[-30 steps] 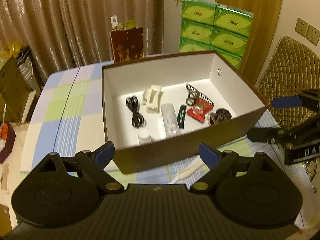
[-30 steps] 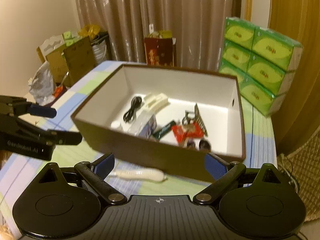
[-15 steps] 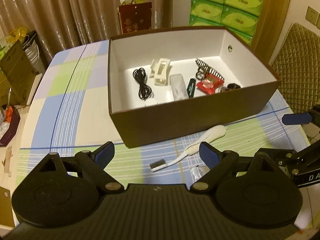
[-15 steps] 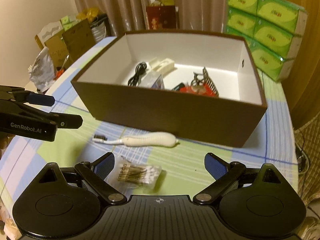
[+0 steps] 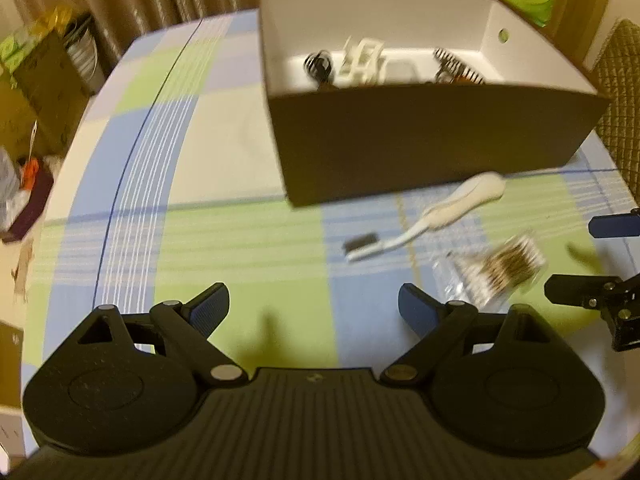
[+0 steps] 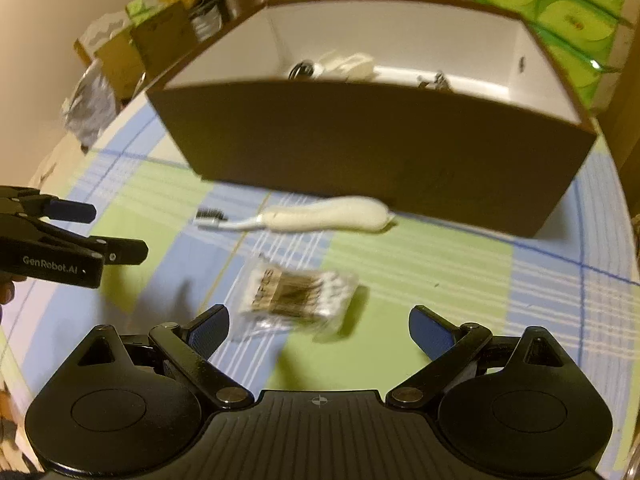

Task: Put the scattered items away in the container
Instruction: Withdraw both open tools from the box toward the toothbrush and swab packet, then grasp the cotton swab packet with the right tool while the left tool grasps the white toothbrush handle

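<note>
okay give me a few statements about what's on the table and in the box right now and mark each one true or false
1. The toothbrush lies on the tablecloth outside the brown box. True.
2. The clear packet of cotton swabs is already inside the box. False: it lies on the tablecloth, nearer the camera than the toothbrush.
3. The right tool stands open with nothing between its jaws. True.
4. The left tool is clamped on the toothbrush. False: it is open and empty, and the toothbrush lies untouched.
5. The box is empty. False: a black cable, a cream hair clip and other small items are in it.
</note>
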Motion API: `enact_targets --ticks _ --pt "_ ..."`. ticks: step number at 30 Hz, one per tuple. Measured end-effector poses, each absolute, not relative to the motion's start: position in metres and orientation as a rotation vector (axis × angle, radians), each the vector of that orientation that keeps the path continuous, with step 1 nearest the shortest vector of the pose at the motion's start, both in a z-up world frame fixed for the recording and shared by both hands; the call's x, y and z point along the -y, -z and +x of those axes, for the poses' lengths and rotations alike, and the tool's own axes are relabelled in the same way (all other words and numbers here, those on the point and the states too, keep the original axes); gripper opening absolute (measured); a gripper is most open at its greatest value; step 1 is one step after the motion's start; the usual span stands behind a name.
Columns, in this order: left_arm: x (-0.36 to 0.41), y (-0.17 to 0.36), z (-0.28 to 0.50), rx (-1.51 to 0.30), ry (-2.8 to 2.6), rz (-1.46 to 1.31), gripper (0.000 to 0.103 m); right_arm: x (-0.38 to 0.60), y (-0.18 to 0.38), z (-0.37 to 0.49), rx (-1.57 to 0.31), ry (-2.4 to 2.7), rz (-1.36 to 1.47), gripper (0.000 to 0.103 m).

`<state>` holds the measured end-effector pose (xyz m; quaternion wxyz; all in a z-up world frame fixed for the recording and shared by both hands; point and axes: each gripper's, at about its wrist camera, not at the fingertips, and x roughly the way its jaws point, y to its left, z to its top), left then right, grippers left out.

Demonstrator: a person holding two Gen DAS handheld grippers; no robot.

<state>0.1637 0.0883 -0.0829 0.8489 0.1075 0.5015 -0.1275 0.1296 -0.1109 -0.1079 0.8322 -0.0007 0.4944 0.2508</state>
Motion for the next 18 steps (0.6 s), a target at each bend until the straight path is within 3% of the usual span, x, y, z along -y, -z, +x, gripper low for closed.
enact_targets --ticks 12,15,18 --pt "-0.108 0.103 0.163 -1.111 0.244 0.202 0.089 0.079 0.133 0.139 -1.046 -0.488 -0.062 0.093" --pt "-0.109 0.105 0.165 -1.113 0.247 0.199 0.089 0.078 0.137 0.135 -1.034 -0.501 -0.11 0.067" --pt "-0.108 0.104 0.165 -1.109 0.253 0.203 0.089 0.084 0.136 0.133 -1.029 -0.506 -0.116 0.065"
